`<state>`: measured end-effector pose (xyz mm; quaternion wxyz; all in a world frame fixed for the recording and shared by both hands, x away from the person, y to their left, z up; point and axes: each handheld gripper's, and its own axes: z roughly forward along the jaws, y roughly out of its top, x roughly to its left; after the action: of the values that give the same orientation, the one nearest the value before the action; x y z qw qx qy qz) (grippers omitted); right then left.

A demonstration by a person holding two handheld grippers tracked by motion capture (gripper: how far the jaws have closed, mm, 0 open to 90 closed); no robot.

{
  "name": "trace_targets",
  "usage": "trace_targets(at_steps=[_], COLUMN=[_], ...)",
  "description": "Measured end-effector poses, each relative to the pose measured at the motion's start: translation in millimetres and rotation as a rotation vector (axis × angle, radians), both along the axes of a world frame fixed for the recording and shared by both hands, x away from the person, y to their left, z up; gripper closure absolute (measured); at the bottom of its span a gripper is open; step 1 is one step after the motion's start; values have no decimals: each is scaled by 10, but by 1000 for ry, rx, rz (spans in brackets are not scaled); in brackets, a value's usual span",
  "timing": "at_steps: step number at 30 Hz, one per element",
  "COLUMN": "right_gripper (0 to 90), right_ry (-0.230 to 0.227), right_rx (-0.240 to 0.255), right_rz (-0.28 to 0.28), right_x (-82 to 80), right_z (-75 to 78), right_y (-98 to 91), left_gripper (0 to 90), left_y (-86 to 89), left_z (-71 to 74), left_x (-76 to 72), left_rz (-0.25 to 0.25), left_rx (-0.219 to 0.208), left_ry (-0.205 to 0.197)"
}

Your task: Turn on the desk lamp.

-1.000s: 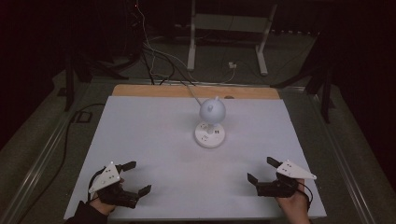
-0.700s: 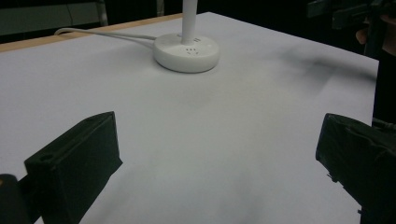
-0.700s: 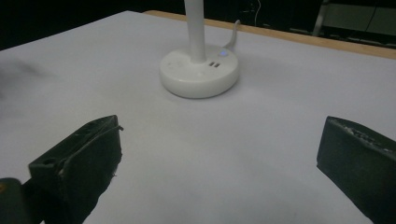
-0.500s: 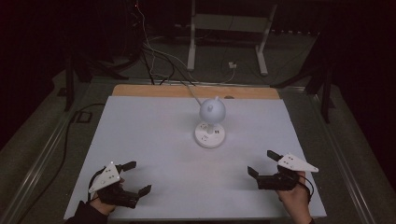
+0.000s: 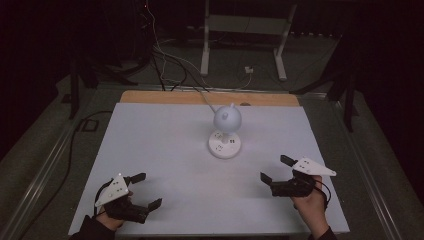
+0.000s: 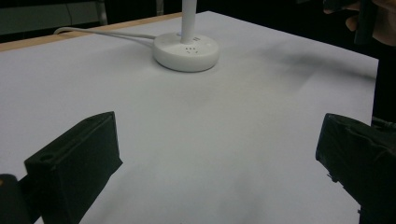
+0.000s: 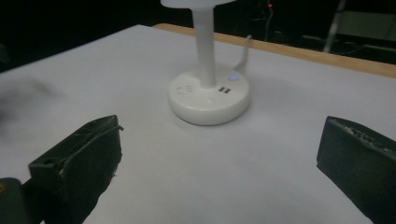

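Desk lamp [image 5: 225, 131] stands mid-table, toward the far edge of the white table [image 5: 165, 145], in the high view; left gripper [image 5: 143, 190] and right gripper [image 5: 275, 168] sit near the near corners, jaws apart. Left gripper view: jaws spread, lamp base [image 6: 187, 50] ahead. Right gripper view: jaws wide, base [image 7: 209, 95] close.

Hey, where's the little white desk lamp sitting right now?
In the high view the lamp stands upright near the middle of the white table, toward its far edge, ahead of both grippers and nearer the right gripper.
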<state>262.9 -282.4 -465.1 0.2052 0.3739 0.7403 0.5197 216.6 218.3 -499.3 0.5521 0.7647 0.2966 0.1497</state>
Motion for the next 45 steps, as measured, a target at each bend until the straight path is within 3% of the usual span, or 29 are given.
trace_targets(at_steps=[8,29,32,45], right_gripper=[0,0,0,0], right_ry=[-21,-8,-13,11], right_rx=[17,-25,-54,-68], right_rz=[18,112,132,188], right_x=[69,289,333,512], right_z=[47,55,33,-41], right_y=[18,271,346,532], left_gripper=[4,3,4,3], left_y=[2,-1,-1,0], left_z=[-1,-1,1,2], left_x=[4,-4,-3,-6], left_rz=[2,-2,-1,-4], left_rx=[-4,3,3,3], left_ry=[4,2,1,2])
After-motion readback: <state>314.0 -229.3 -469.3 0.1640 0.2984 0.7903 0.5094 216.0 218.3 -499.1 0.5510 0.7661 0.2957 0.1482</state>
